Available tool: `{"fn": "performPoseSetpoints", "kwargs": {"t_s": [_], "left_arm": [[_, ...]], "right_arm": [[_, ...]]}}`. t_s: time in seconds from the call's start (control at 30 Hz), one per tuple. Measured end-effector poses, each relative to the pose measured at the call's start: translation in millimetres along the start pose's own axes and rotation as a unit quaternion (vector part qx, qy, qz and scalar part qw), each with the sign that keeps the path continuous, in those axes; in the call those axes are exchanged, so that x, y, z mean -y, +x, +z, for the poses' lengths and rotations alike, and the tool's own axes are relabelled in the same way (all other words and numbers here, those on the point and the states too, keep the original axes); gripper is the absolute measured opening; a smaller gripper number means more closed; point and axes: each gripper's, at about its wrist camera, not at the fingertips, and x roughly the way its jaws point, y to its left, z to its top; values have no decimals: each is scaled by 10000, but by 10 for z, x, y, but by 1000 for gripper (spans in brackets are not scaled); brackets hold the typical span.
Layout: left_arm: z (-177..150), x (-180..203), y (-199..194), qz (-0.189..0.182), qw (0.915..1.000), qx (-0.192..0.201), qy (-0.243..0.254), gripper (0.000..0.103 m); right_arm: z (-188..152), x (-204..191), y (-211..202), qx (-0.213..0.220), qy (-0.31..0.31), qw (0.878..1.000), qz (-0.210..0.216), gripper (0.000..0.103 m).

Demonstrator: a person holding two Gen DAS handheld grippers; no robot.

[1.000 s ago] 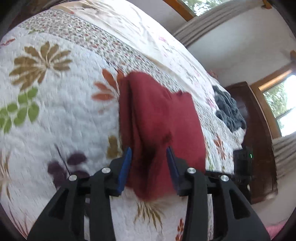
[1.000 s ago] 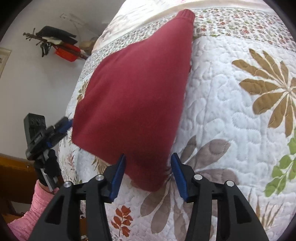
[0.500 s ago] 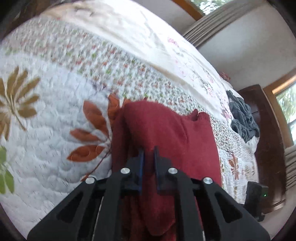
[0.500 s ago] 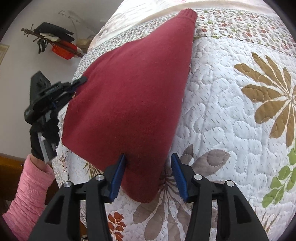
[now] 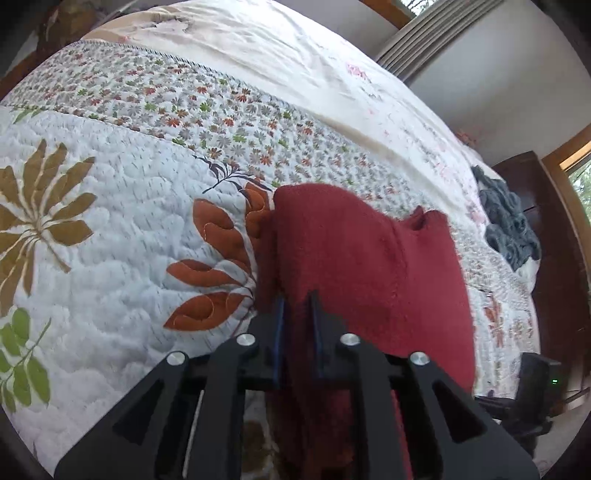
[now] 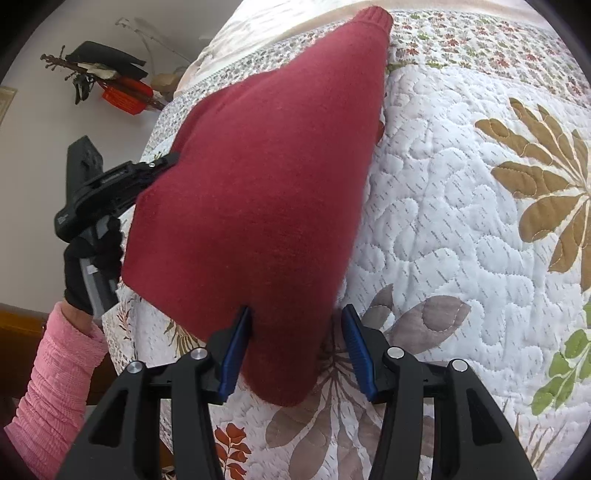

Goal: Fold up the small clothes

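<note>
Left claw (image 5: 297, 325): both blue-padded fingers pressed together on a bunched fold of the red sweater (image 5: 354, 266), fabric pinched between them and running down under the black frame. In the right wrist view the same claw (image 6: 162, 164) meets the sweater's left edge, held by a black-gloved hand (image 6: 86, 266) with a pink sleeve (image 6: 51, 384) below it. Right claw (image 6: 295, 347): fingers spread wide, one blue pad (image 6: 234, 354) touching the left side of the sweater's near corner, the other pad just beside the right side with a gap showing; no grip. The sweater's near corner hangs between these fingers, its body rising away as a broad red wedge to a ribbed cuff (image 6: 373, 16) near the far patterned band of the quilt. The sweater lies on the quilt (image 5: 110, 229), a white stitched bedcover with tan, orange, green and grey leaf shapes; the sweater's left edge touches the orange leaf print (image 5: 218, 273). Beyond the small-flower band lies a cream sheet (image 5: 280, 55). A grey-blue bundle of cloth (image 5: 509, 229) sits well apart at the right edge of the bed, beside a dark wooden headboard or frame (image 5: 554, 258). Right claw body visible low at the right edge of the bed (image 5: 532, 391), green light on.
</note>
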Motion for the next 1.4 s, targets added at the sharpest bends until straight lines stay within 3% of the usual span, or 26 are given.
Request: {"fn": "performPoseSetpoints", "kwargs": {"t_s": [0.13,0.27,0.5,0.67,0.8,0.9,0.97,1.03,1.1,1.4], "left_arm": [[-92,34,-262,-309,9995,-20,-11,55],[-177,-8,-281,-612,9976,-299,-149,64],[-195,-145,148,-1035,9909,-754,-424,64],[-148,-97,397,-1413,9850,-924,-354,72],[-112,77,517,-1470,9829,-1107,-9,79],[-120,195,583,-1303,9843,-1166,234,74],[-135,250,583,-1110,9864,-1141,404,55],[-152,276,563,-1053,9876,-1081,427,41],[-159,321,516,-1055,9884,-990,454,36],[-523,896,100,-1703,9819,-624,545,31]], "right_arm": [[8,13,-123,141,-12,9998,103,52],[46,76,-229,301,84,9990,306,57],[253,255,-265,451,367,9958,701,67],[479,347,-146,407,458,9937,939,70],[678,413,18,375,537,9922,1061,77],[811,452,215,271,687,9902,1186,79],[868,465,305,241,803,9877,1322,76],[871,411,276,288,712,9888,1280,55],[836,332,144,397,575,9898,1239,45],[393,154,-671,687,173,9904,1190,42]]}}
